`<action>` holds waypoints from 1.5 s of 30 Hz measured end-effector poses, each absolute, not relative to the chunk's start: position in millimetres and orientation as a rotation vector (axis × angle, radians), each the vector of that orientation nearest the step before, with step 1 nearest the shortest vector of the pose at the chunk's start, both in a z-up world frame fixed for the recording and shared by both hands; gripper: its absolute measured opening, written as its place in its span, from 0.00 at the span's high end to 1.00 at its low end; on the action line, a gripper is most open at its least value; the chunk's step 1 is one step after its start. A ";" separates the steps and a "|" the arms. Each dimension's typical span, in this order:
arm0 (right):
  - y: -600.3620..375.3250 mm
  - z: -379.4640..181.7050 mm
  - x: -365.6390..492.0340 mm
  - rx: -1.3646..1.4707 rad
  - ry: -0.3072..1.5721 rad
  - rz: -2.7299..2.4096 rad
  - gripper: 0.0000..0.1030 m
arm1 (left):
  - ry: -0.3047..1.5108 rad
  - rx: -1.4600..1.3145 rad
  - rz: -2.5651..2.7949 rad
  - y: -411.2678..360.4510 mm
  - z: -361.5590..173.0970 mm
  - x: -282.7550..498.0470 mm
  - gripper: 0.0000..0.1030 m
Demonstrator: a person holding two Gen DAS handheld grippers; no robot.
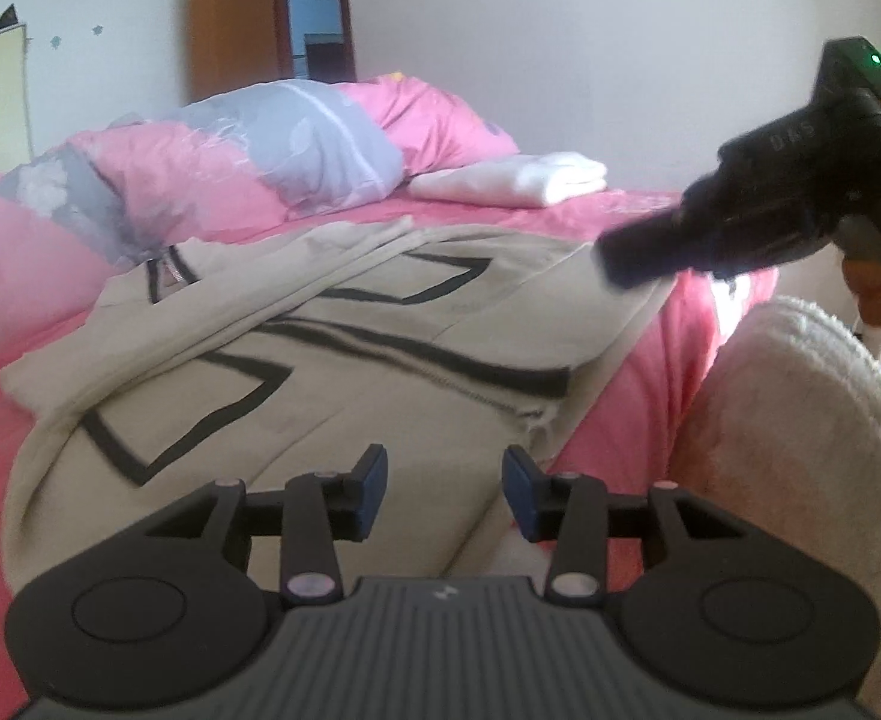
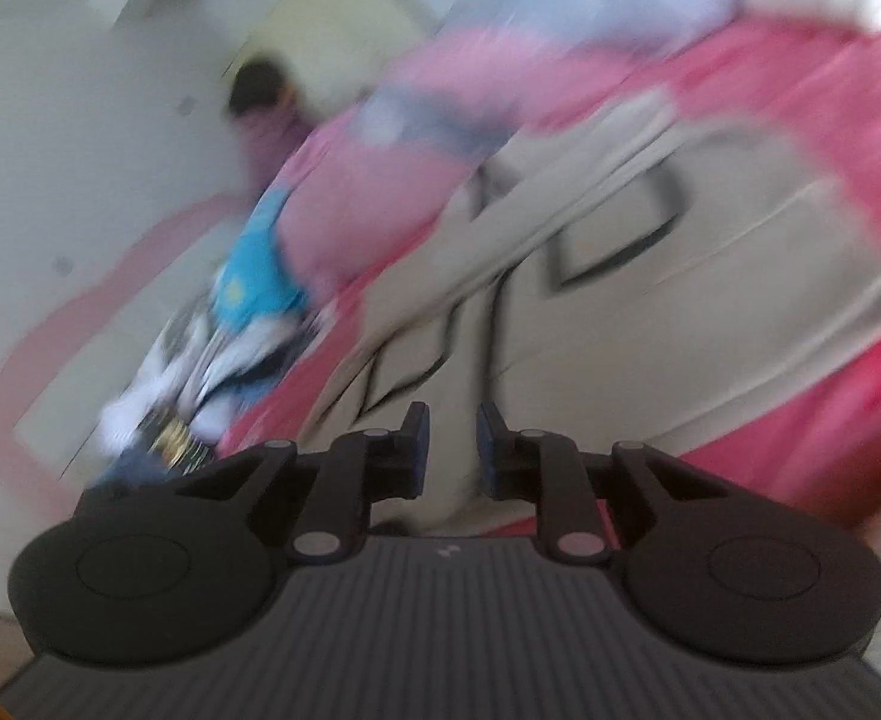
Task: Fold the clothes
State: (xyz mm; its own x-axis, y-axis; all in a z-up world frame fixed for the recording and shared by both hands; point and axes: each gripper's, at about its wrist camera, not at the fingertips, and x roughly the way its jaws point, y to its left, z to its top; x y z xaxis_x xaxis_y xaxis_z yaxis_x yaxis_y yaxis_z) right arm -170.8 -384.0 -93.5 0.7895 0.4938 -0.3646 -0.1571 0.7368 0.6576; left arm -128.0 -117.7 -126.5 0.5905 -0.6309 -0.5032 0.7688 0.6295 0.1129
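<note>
A beige zip hoodie with black line patterns (image 1: 332,348) lies spread on the pink bed (image 1: 650,396), one sleeve folded across its front. My left gripper (image 1: 444,480) is open and empty, just above the hoodie's near hem. My right gripper shows in the left wrist view (image 1: 638,258) over the hoodie's far right edge. In the blurred right wrist view my right gripper (image 2: 451,438) stands open with a narrow gap, empty, above the hoodie (image 2: 650,300).
A pink and grey duvet (image 1: 230,162) is bunched at the back left of the bed. A folded white garment (image 1: 518,177) lies at the back. A white fluffy sleeve (image 1: 800,432) is at the right. Mixed clothes (image 2: 230,348) lie beyond the bed's left edge.
</note>
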 end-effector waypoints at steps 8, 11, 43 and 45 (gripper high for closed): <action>-369.8 -115.3 -157.7 0.685 0.666 0.365 0.84 | 0.465 0.317 -0.815 -105.8 -132.0 -132.1 0.57; -372.9 -122.3 -154.0 0.734 0.660 0.371 0.89 | 0.460 0.319 -0.822 -106.6 -133.4 -133.7 0.56; -378.9 -133.9 -146.0 0.694 0.647 0.240 0.94 | 0.440 0.322 -0.810 -109.4 -138.7 -131.9 0.54; -382.7 -133.3 -143.3 0.730 0.625 0.247 0.94 | 0.440 0.323 -0.810 -109.3 -138.8 -131.7 0.54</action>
State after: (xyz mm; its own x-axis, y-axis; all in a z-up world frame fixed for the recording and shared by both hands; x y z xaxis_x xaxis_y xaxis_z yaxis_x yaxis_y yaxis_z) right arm -143.3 -382.7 -133.3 0.7920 0.4183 -0.4447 0.0019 0.7267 0.6869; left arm -131.7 -109.3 -138.8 0.6080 -0.6219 -0.4936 0.7527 0.6492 0.1093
